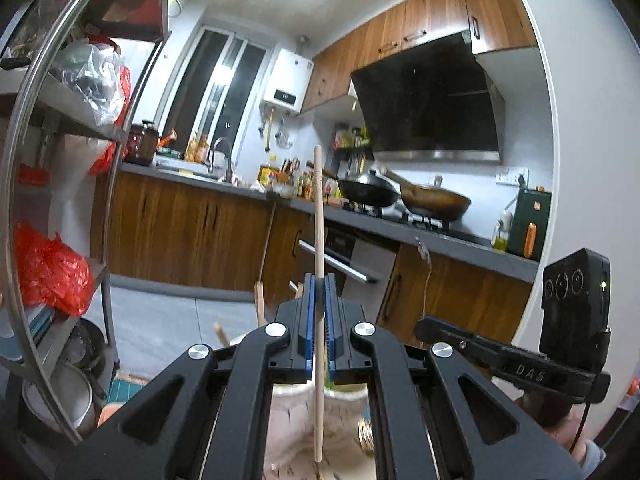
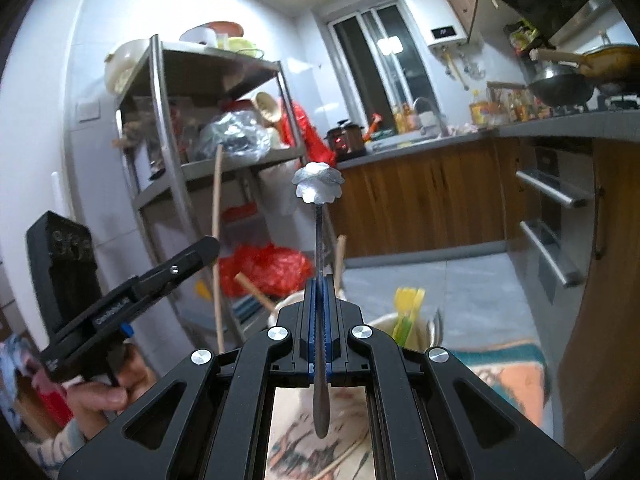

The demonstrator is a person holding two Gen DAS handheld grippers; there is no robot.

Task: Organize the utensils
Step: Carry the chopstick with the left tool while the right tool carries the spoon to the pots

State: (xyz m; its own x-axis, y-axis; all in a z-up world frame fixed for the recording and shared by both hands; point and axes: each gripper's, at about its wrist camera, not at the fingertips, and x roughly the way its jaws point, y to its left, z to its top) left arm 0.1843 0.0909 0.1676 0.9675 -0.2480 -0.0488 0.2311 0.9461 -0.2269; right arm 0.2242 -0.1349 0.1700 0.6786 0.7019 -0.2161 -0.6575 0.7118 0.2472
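The left gripper (image 1: 319,320) clamps a thin, light, stiff wooden chopstick (image 1: 319,220) mid-shaft, upright at frame centre; the right gripper (image 2: 319,320) pinches a slippery flower-headed metal spoon (image 2: 318,188) by its narrow handle.

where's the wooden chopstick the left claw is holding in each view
Left wrist view: the thin pale wooden chopstick stands upright at centre, clamped in the left claw.
Right wrist view: the same stick rises at left, above the left claw seen from the side.
Shared landmark: the white wall-mounted water heater beside the window.
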